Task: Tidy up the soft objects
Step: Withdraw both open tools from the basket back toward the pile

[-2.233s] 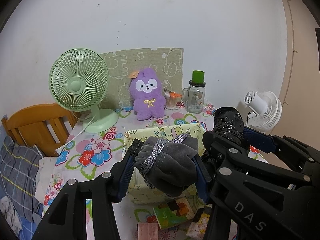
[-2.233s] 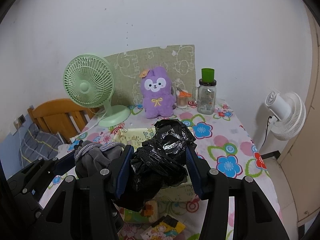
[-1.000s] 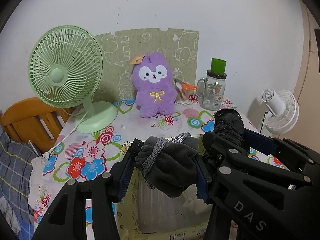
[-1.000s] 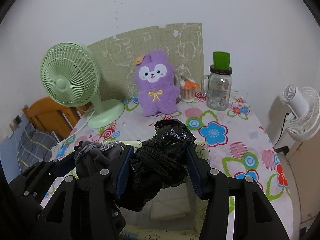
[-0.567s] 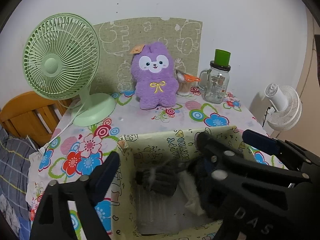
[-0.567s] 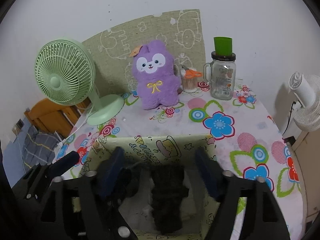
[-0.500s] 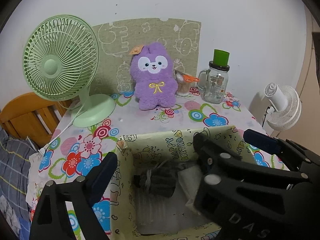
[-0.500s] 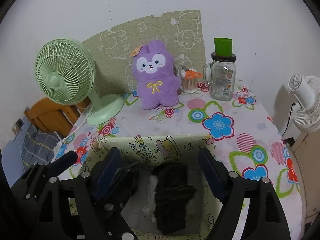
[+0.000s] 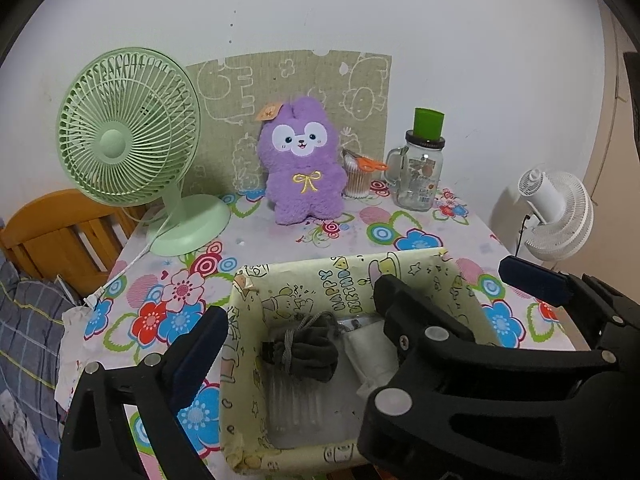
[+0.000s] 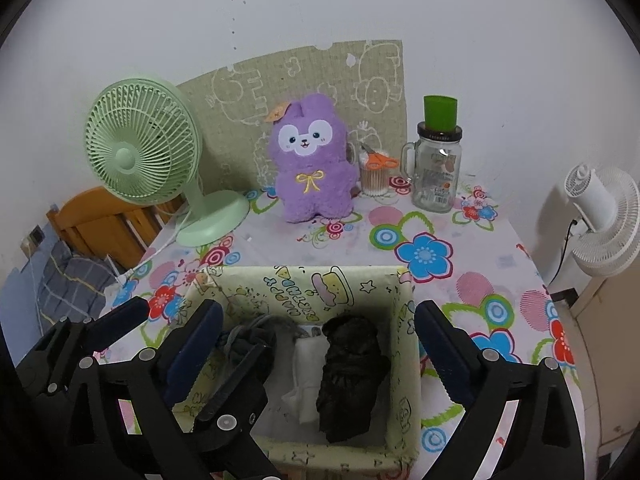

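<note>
Hovering above the yellow patterned box, right gripper spread wide with nothing between its pads, jaws just opened. Likewise gaping and empty, left gripper, jaws just opened too, poised over the same box. Dropped inside, on the box floor: black crumpled bundle toward the right wall, grey knotted cloth toward the left, folded white cloth between them, touching the black one. Beneath the box, flowered tablecloth. Further back along the wall, purple plush rabbit upright at centre, green desk fan to its left, cup of cotton swabs with orange scissors just beside its right, then glass mug jar with a green cap. Beyond the table's right edge, white fan; off the left edge, wooden chair.
</note>
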Motion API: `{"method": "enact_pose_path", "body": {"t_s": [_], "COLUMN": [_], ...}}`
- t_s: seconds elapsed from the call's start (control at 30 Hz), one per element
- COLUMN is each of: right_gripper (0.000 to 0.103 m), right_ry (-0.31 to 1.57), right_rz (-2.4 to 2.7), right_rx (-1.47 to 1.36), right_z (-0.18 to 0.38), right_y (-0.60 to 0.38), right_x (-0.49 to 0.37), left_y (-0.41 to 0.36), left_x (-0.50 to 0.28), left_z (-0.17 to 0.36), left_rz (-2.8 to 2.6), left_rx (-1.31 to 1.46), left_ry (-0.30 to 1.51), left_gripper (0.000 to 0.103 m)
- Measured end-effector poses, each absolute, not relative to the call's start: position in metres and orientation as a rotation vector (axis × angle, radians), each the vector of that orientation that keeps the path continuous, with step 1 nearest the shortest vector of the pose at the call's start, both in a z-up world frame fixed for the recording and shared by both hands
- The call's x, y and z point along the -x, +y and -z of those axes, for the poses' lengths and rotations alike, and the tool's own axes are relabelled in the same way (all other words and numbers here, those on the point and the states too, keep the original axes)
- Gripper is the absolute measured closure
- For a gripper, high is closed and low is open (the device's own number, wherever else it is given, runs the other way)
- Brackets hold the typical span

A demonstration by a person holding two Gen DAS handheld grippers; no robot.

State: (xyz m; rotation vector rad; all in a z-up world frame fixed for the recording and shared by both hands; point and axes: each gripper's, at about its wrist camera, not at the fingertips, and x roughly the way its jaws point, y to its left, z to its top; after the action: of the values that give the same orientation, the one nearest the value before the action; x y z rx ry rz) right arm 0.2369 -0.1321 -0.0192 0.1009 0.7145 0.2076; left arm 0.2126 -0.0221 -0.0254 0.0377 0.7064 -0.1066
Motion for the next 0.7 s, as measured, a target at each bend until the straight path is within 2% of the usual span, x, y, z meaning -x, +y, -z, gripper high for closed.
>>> {"method": "enact_pose_path", "body": {"t_s": [0.7], "right_gripper": [0.001], "right_ry": [0.626], "right_rz": [-0.202], "right_rx": [-0.081], "right_z": [-0.014], "right_y": [-0.132], "right_x": [-0.175], "left_y": [-0.023], "left_x": [-0.158], "left_z": [-0.003], "left_rz": [0.109], "left_rx": [-0.028], "left_ry": [0.647], "left_gripper": [0.004]}}
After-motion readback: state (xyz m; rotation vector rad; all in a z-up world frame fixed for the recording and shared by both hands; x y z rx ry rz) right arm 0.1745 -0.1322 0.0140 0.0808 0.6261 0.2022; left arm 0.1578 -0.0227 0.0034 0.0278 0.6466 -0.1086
